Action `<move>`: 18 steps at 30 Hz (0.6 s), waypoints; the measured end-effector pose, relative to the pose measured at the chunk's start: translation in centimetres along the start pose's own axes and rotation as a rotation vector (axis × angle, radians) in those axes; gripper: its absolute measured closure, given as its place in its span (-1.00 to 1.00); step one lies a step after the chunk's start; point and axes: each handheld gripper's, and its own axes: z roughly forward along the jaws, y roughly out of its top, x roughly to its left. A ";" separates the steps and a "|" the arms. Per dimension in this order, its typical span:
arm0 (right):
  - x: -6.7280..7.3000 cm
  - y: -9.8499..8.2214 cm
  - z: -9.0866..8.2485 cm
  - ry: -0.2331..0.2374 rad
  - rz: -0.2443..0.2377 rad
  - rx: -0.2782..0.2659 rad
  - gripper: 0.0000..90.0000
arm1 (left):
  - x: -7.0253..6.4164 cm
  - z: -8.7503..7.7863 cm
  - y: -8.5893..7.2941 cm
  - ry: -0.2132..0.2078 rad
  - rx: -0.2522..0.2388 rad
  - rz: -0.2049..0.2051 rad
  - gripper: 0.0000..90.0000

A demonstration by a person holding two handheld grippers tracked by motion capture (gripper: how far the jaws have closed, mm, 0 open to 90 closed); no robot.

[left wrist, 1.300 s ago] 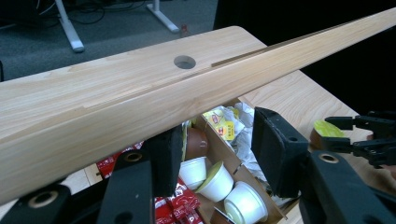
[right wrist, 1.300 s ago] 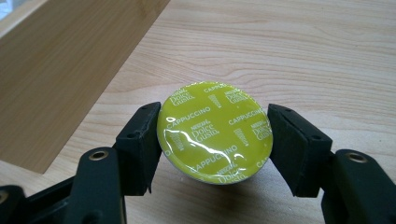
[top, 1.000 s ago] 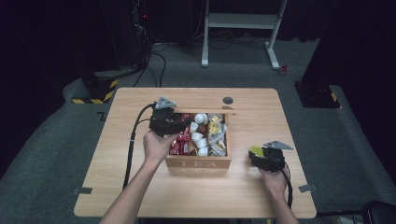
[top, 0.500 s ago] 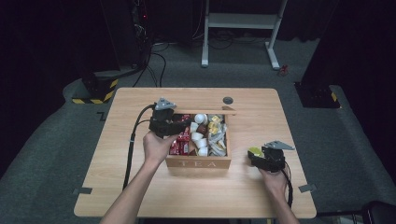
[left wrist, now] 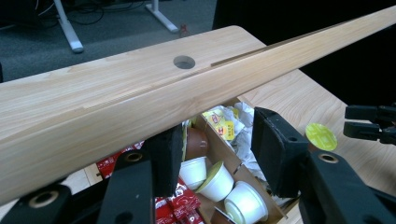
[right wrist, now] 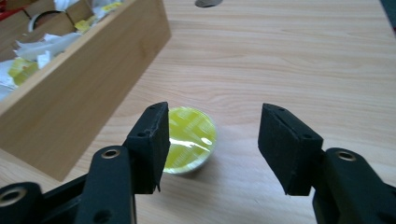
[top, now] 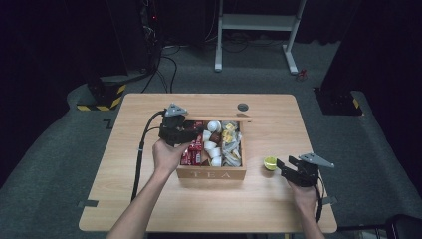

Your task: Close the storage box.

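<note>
Capsule (right wrist: pixel 190 139), round, glossy yellow-green foil lid, upright on table (right wrist: pixel 303 60)

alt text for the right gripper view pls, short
The right gripper is open, its two black jaws spread above a light wooden table, with a yellow-lidded capsule standing on the table by the left jaw. A wooden box holding paper sachets runs along the left side.
</note>
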 end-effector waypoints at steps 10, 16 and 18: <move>-1.7 -2.1 -0.9 -0.074 0.070 0.030 0.14 | 0.0 -0.1 -0.1 -0.004 -0.001 -0.005 0.20; -2.1 -3.5 -0.7 -0.119 0.074 0.076 0.16 | 0.0 -0.2 -0.3 -0.006 0.009 0.006 0.20; -2.1 -3.9 -0.4 -0.142 0.062 0.098 0.16 | -0.1 -0.1 -0.4 -0.003 0.011 0.003 0.20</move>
